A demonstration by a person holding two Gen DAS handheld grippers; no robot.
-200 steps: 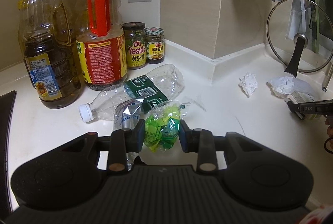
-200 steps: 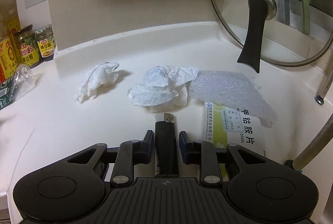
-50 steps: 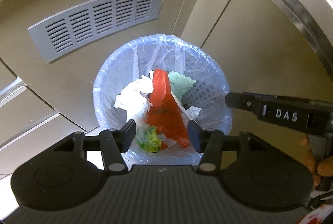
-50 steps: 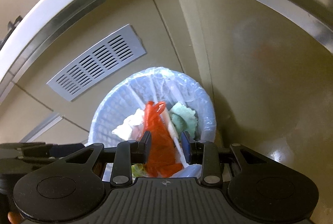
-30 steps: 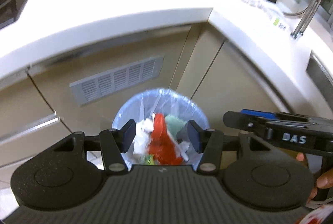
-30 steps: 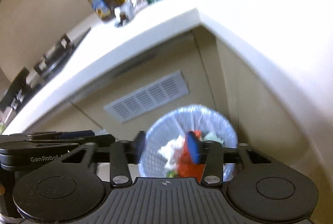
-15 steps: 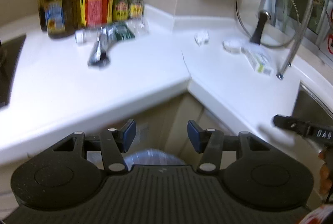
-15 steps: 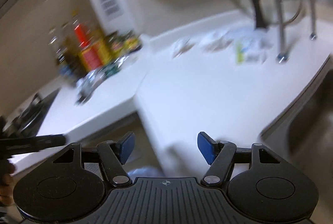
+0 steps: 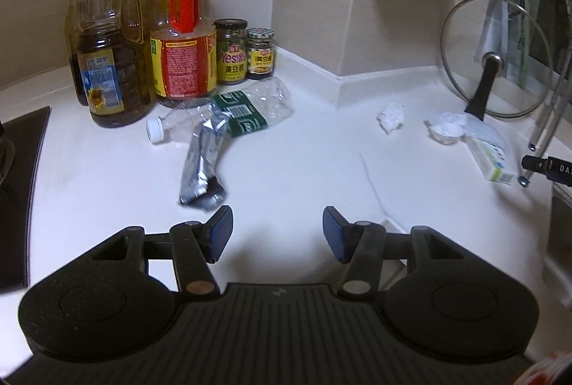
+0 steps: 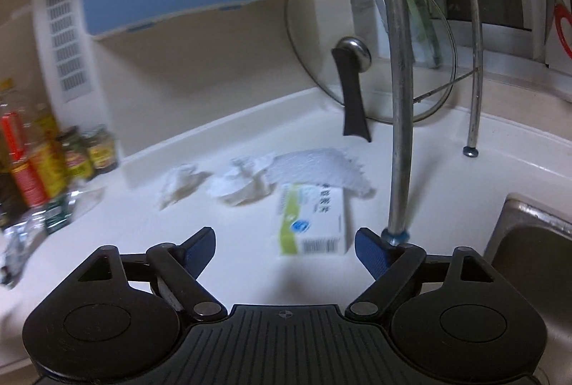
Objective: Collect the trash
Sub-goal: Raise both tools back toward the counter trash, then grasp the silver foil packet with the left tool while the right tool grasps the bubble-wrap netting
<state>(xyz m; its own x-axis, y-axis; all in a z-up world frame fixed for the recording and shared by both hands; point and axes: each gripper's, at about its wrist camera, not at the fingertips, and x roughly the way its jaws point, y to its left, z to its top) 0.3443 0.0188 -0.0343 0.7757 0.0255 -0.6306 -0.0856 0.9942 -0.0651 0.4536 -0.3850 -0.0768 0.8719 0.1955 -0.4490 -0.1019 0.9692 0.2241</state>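
1. Both grippers are back over the white kitchen surface (image 9: 107, 177) after a trip to the bin below; the green snack wrapper and the black lighter seen on the surface earlier are gone from it.

2. The left gripper (image 9: 277, 234) hangs about half open with nothing between its blue pads. Just ahead and slightly to its left lies a crumpled silver foil packet (image 9: 202, 166), and beyond that a crushed clear plastic bottle with a green label (image 9: 228, 115), on its side in front of the row of oil bottles (image 9: 107, 70) and sauce jars (image 9: 246, 54).

3. The right gripper (image 10: 285, 251) has just been opening and stands wide, empty. Directly ahead, between its fingers, is a white-and-green medicine box (image 10: 314, 217); beyond it lie a sheet of clear bubble wrap (image 10: 318, 166), a crumpled white tissue (image 10: 239, 184) and, further left, a second wad of tissue (image 10: 178, 181).

4. A glass pan lid with a black handle (image 10: 352, 88) leans against the wall behind, probably not trash.

5. Judgement: one round of dumping looks done, and at least five pieces remain, so the task seems under halfway. The packet and the box sit nearest each gripper as likely next picks.
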